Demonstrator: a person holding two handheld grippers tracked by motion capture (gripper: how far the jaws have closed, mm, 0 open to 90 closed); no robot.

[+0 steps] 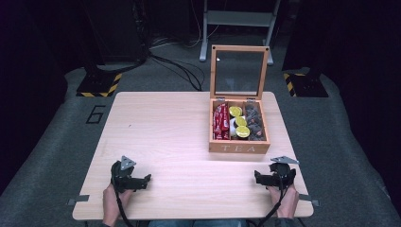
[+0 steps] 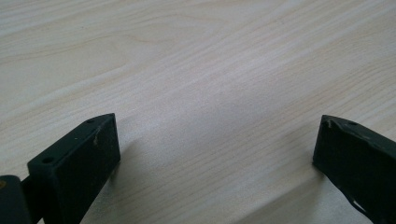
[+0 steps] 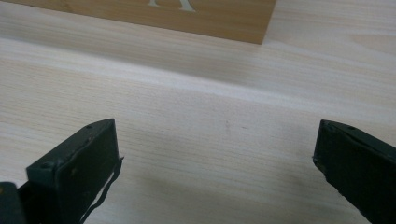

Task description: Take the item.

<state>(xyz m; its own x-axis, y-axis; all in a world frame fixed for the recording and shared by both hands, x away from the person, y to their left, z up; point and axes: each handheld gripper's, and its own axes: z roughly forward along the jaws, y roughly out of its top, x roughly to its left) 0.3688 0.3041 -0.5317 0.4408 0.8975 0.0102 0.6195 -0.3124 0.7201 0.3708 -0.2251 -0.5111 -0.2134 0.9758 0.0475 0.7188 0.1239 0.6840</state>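
The left tool (image 1: 147,178) rests low on the near left part of the wooden counter (image 1: 161,137), its jaws spread wide with nothing between them. The right tool (image 1: 256,177) rests at the near right, also released and empty. The tea box (image 1: 239,147) stands near, just beyond the right tool, on the far right part of the counter. Its glass lid (image 1: 238,73) stands upright, and red packets (image 1: 220,122), yellow sachets (image 1: 240,126) and dark sachets (image 1: 254,122) lie in its three compartments.

High view looks down on the table (image 1: 165,142); both gripper views skim it closely
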